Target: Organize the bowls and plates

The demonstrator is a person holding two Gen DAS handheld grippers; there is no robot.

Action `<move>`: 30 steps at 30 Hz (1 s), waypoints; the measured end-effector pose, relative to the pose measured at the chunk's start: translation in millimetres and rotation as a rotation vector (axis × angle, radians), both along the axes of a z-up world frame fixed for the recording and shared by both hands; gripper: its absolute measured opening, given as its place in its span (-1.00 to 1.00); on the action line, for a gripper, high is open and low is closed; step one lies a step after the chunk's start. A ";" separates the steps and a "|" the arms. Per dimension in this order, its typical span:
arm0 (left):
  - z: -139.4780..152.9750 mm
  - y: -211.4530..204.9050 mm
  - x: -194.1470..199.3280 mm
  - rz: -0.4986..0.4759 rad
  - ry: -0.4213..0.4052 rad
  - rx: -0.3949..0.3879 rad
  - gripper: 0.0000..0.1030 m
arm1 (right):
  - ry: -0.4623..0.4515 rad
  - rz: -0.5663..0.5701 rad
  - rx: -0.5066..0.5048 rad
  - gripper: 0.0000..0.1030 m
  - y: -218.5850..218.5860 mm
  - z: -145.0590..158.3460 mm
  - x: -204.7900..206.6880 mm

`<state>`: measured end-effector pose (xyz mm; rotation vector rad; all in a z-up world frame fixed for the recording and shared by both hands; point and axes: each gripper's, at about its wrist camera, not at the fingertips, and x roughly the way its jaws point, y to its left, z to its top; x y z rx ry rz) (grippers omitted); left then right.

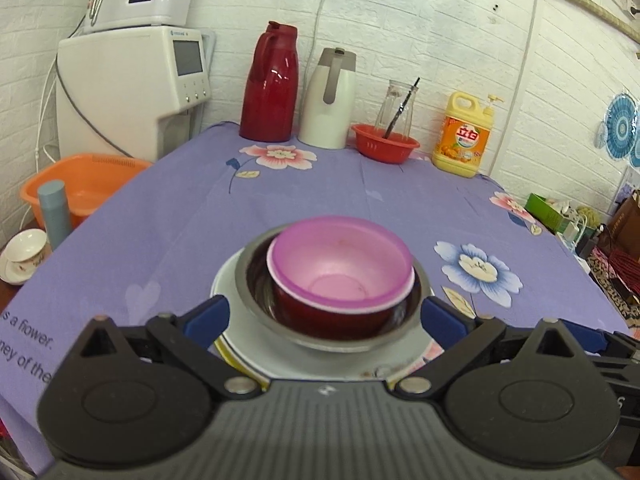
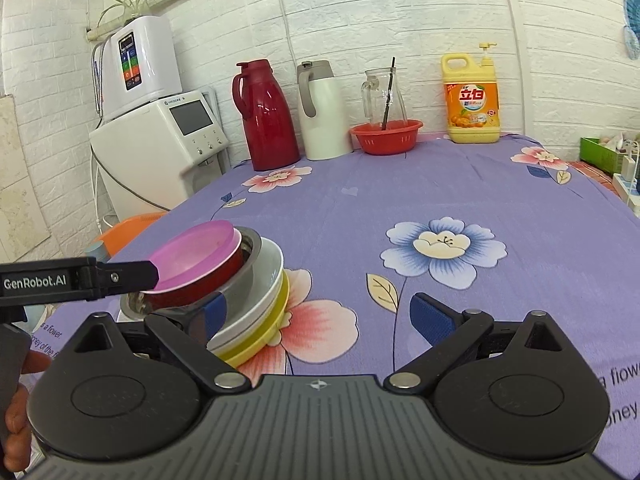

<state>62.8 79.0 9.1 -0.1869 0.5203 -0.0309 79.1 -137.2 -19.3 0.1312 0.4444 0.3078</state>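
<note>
A pink bowl [image 1: 340, 268] lies tilted in a red bowl [image 1: 332, 320], which sits in a steel bowl [image 1: 256, 284] on a white plate [image 1: 224, 284] over a yellow plate [image 1: 224, 354]. The stack stands on the purple flowered cloth. My left gripper [image 1: 324, 314] is open, its blue pads either side of the stack's near edge. In the right wrist view the pink bowl [image 2: 196, 256], white plate [image 2: 260, 300] and yellow plate [image 2: 264, 336] lie at lower left. My right gripper [image 2: 320, 312] is open and empty, its left pad beside the stack. The left gripper's finger [image 2: 120, 276] reaches over the pink bowl.
At the back stand a red thermos [image 1: 272, 88], a white thermos [image 1: 330, 100], a red basket [image 1: 384, 144] with a glass jug, and a yellow detergent bottle [image 1: 464, 136]. A water dispenser [image 1: 136, 88] and an orange basin [image 1: 84, 184] are left of the table.
</note>
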 end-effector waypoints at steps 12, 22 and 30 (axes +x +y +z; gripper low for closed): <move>-23.9 -15.6 -48.8 -0.033 0.008 0.026 0.96 | 0.053 -0.062 -0.086 1.00 2.5 -22.8 -34.8; -24.9 -16.3 -86.2 -0.029 -0.042 0.066 0.96 | -0.002 -0.084 -0.089 1.00 4.0 -16.5 -69.4; -30.0 -11.5 -89.5 -0.002 -0.028 0.081 0.96 | -0.018 -0.098 -0.121 1.00 11.0 -20.1 -75.8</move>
